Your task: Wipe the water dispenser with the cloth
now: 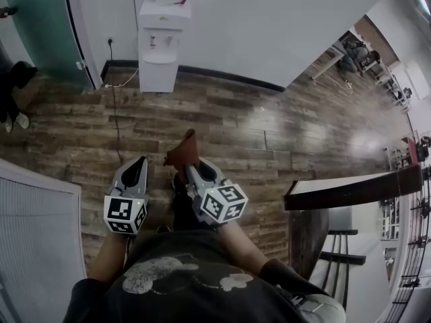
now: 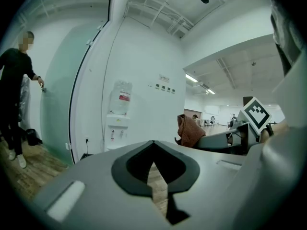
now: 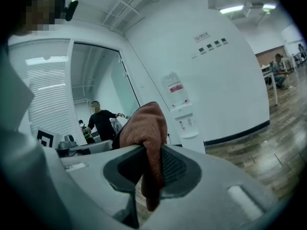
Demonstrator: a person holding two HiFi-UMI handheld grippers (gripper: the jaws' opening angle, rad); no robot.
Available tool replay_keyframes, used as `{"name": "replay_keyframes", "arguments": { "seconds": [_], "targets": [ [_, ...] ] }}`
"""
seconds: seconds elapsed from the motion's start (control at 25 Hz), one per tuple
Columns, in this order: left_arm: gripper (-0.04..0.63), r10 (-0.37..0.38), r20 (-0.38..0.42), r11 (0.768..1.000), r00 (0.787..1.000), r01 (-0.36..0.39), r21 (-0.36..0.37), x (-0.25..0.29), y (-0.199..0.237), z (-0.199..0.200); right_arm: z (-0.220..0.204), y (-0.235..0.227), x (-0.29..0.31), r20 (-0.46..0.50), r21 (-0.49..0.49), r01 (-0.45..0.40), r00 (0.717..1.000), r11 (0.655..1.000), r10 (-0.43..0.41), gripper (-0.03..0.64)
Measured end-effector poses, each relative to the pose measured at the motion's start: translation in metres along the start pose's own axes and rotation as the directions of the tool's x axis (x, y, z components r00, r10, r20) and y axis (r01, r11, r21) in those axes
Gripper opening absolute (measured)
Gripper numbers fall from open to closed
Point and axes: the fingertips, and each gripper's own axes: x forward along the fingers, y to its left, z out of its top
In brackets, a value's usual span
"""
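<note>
The grey left gripper (image 1: 139, 161) has its jaws pressed together with nothing between them. Well ahead of both grippers, the white floor-standing water dispenser (image 1: 160, 49) stands against the white wall (image 1: 269, 25). The right gripper (image 1: 191, 169) is clamped on a rust-brown terry cloth (image 1: 183, 150) that sticks up from its jaws.
</note>
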Motion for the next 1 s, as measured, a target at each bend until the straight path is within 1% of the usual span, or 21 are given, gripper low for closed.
{"name": "replay_keyframes", "arguments": {
  "seconds": [0.16,0.4,0.56,0.8,1.0],
  "targets": [
    [0.018,0.035,-0.01,0.999,0.999,-0.035,0.002,0.036,0.021,0.001,0.015,-0.03,0.045,-0.003,0.028,-0.026,1.0,0.999,0.026,0.06],
    [0.018,0.09,-0.03,0.996,0.995,-0.09,0.014,0.113,0.055,0.026,0.066,-0.081,0.117,-0.009,0.039,-0.066,0.998,0.997,0.066,0.06],
    [0.018,0.126,-0.017,0.992,0.992,-0.126,0.003,0.159,0.074,0.045,0.098,-0.115,0.151,-0.008,0.032,-0.086,0.996,0.996,0.086,0.06],
    [0.018,0.19,0.01,0.982,0.982,-0.19,0.009,0.21,0.1,0.07,0.13,-0.169,0.189,-0.004,0.066,-0.079,0.997,0.995,0.08,0.06],
    [0.018,0.229,0.033,0.973,0.973,-0.23,0.017,0.235,0.117,0.089,0.149,-0.191,0.216,0.001,0.059,-0.084,0.996,0.995,0.085,0.06]
  ]
}}
